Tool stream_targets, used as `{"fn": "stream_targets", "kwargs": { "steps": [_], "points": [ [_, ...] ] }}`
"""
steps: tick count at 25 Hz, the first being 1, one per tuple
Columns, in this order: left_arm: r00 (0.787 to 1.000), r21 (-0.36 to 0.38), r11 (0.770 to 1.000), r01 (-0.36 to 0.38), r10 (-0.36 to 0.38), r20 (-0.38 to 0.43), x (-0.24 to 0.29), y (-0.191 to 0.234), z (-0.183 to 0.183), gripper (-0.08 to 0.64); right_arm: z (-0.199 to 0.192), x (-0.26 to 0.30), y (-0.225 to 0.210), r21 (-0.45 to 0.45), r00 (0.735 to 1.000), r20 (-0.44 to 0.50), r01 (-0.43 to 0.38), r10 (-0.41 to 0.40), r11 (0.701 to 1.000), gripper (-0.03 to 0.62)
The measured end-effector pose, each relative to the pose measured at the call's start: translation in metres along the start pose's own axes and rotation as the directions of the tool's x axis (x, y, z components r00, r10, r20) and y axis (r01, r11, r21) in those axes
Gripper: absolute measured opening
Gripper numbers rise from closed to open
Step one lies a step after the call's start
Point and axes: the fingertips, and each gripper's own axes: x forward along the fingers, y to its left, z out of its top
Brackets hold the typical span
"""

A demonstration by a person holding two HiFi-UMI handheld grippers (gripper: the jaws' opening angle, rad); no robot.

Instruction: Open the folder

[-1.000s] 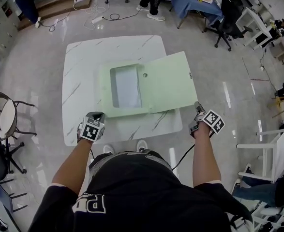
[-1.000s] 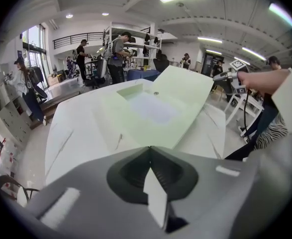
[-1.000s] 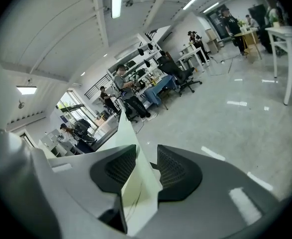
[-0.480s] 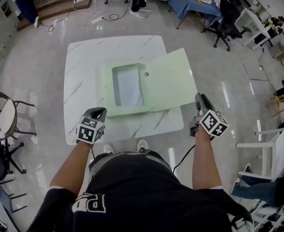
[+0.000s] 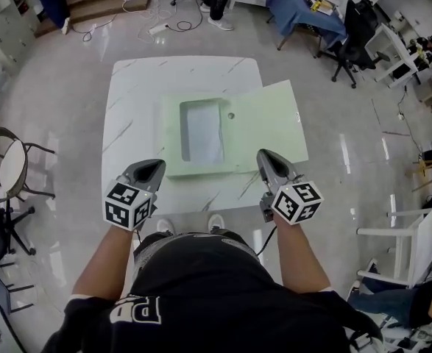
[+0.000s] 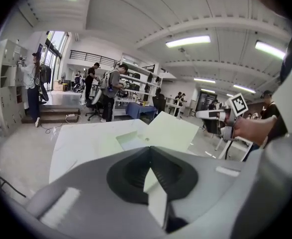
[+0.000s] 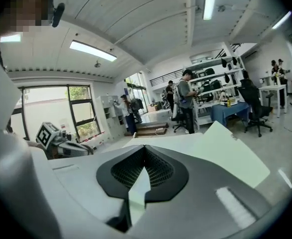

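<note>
- Task's thing: the folder [image 5: 234, 134] lies open and flat on the desk [image 5: 138, 101]. Its cover [image 5: 271, 123] is swung out to the person's right and hangs past the desk's right edge.
- Long axis: the opened folder runs left to right across the desk. It is slightly skewed, the right end lying farther from the person than the left.
- Left hand-held gripper [image 5: 153, 169]: clenched, jaw tips meeting, nothing between them, as its own view confirms [image 6: 148, 149]. It hovers at the desk's near edge, just short of the folder's near left corner. The folder lies ahead and to its right.
- Right hand-held gripper [image 5: 268, 160]: its jaws have just been closing and now meet with nothing between them, as its own view shows [image 7: 145, 151]. In the head view its tip overlaps the cover's near edge. In its own view the cover [image 7: 225, 151] lies below, ahead and to the right, and not touching.
- Which hand is nearer: the right is nearer the cover and the left nearer the folder's other half. Both point away from the person, across the folder's long axis.
- Judgement: the opening appears complete. The cover's free edge is on the right, so any further handling of it would fall to the right hand. The overhang past the desk edge is the one point to watch.
</note>
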Motion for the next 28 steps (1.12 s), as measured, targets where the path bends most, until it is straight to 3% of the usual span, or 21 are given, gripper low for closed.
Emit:
{"fn": "stream_targets", "kwargs": {
  "steps": [7, 15, 19, 28],
  "points": [
    [0.998, 0.002, 1.0, -0.008, 0.007, 0.061, -0.02, -0.01, 0.016, 0.055, -0.007, 0.024, 0.069, -0.135, 0.988, -0.067, -0.145, 0.137, 0.98, 0.0],
    [0.993, 0.002, 1.0, -0.012, 0.012, 0.118, -0.036, -0.02, 0.028, 0.055, 0.002, 0.027, 0.116, -0.208, 0.976, -0.057, -0.218, 0.211, 0.953, 0.0],
    [0.991, 0.046, 0.999, -0.01, 0.003, 0.135, -0.039, -0.03, 0.035, 0.055, 0.004, 0.025, 0.119, -0.211, 0.973, -0.062, -0.232, 0.224, 0.949, 0.0],
    [0.986, 0.064, 0.998, -0.014, 0.003, 0.164, -0.042, -0.031, 0.051, 0.055, 0.0, 0.027, 0.1, -0.139, 0.977, -0.063, -0.209, 0.202, 0.968, 0.0]
  ]
}}
